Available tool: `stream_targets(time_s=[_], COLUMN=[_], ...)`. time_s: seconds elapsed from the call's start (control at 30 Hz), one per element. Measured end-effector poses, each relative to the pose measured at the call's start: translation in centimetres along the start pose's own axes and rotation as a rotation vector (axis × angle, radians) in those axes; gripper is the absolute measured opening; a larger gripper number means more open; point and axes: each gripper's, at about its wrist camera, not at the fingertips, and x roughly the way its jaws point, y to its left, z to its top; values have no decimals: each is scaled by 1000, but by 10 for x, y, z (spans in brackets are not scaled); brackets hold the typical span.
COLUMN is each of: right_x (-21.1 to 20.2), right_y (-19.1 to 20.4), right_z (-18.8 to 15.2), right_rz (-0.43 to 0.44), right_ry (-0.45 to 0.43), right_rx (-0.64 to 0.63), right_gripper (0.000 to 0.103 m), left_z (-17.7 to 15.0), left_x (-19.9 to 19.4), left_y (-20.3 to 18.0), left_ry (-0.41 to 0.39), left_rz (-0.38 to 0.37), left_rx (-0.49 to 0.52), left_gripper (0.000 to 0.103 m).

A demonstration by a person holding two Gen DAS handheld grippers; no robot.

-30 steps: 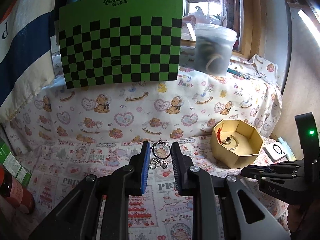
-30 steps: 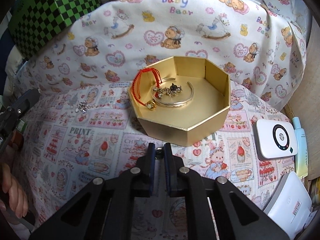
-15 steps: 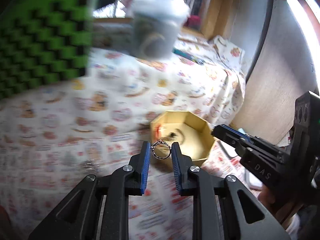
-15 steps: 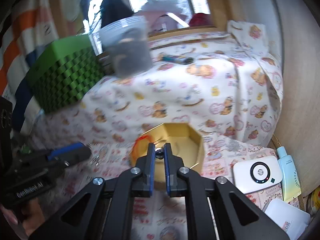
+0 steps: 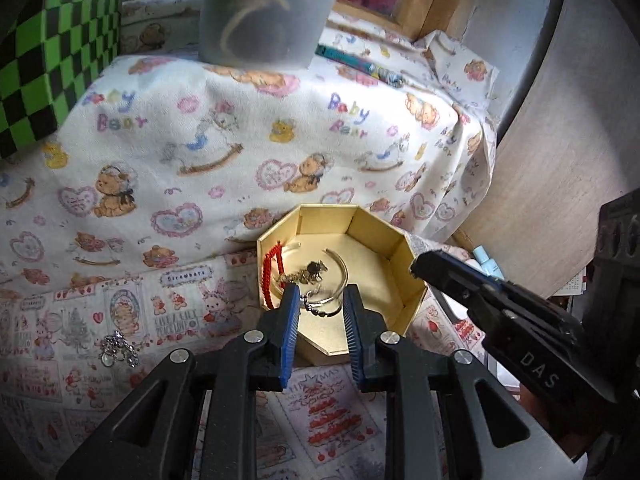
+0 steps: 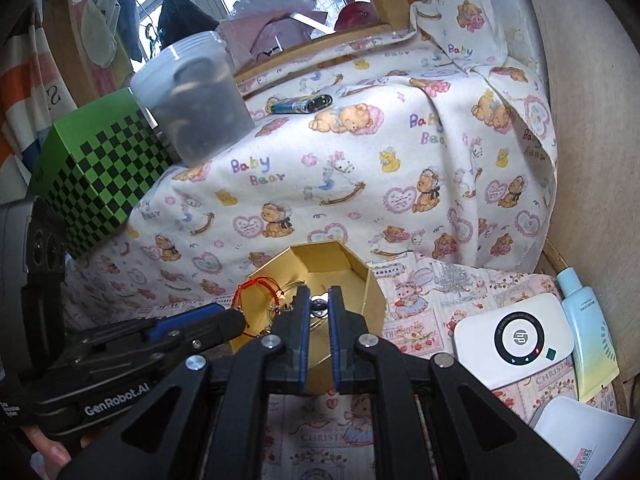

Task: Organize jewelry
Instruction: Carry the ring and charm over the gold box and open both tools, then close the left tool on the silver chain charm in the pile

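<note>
A gold octagonal box sits on the printed cloth and holds a red cord bracelet, a silver bangle and a dark charm piece. My left gripper hovers over the box's near rim, jaws partly closed on a small beaded ring bracelet. My right gripper is nearly shut on a small round metal piece, above the box's front; it also shows in the left wrist view. A silver jewelry cluster lies on the cloth to the left.
A raised ledge draped in bear-print cloth stands behind the box, carrying a plastic tub, a green checkered box and a lighter. A white round-dial device, a pale tube and paper lie right.
My left gripper lifted the ring bracelet off the cloth and carried it right, over the gold box. My right gripper rose and pulled back, staying shut on its small piece.
</note>
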Motion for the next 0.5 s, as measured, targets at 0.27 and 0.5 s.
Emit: stream_targets(time_s=[0.27, 0.5], right_x=[-2, -10], right_y=[-2, 6], right_z=[0, -1], right_rz=[-1, -26], right_ry=[-15, -52], right_rx=[-2, -34], right_gripper=[8, 31], left_z=[2, -10], left_x=[-18, -68], left_y=[9, 28], left_ry=[-60, -177], left_rz=[19, 168], left_rx=[2, 24], left_gripper=[34, 63])
